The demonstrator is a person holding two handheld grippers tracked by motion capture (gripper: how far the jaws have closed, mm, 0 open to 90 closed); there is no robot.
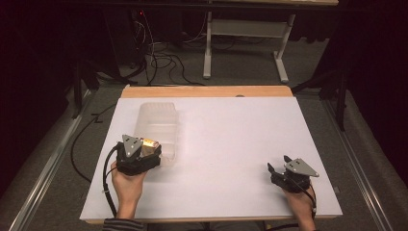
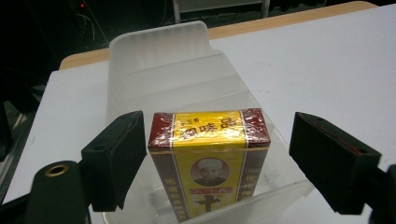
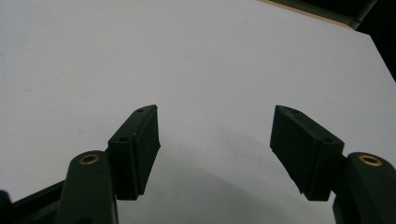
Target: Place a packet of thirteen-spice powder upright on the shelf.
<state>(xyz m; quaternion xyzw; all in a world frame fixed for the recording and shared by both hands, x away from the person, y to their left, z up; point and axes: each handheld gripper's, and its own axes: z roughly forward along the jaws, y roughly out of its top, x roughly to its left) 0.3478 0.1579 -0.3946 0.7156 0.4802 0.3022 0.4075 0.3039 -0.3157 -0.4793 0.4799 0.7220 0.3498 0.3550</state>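
Two hands entered the high view, left claw [image 1: 153, 150] at a clear bin [image 1: 156, 122] on the white counter [image 1: 231, 139], cables on the floor [image 1: 163, 60] beyond. Left gripper view: jaws spread, a yellow box [image 2: 209, 161] between them, untouched. Right gripper view: right claw [image 3: 215, 140] released above bare counter.

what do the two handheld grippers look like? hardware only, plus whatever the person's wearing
Both the left gripper and right gripper are black, each with a grey three-cornered plate on top and a black cable trailing back. Jaws are blocky black pads on arms with brass-ringed holes. A striped sleeve covers the left forearm.
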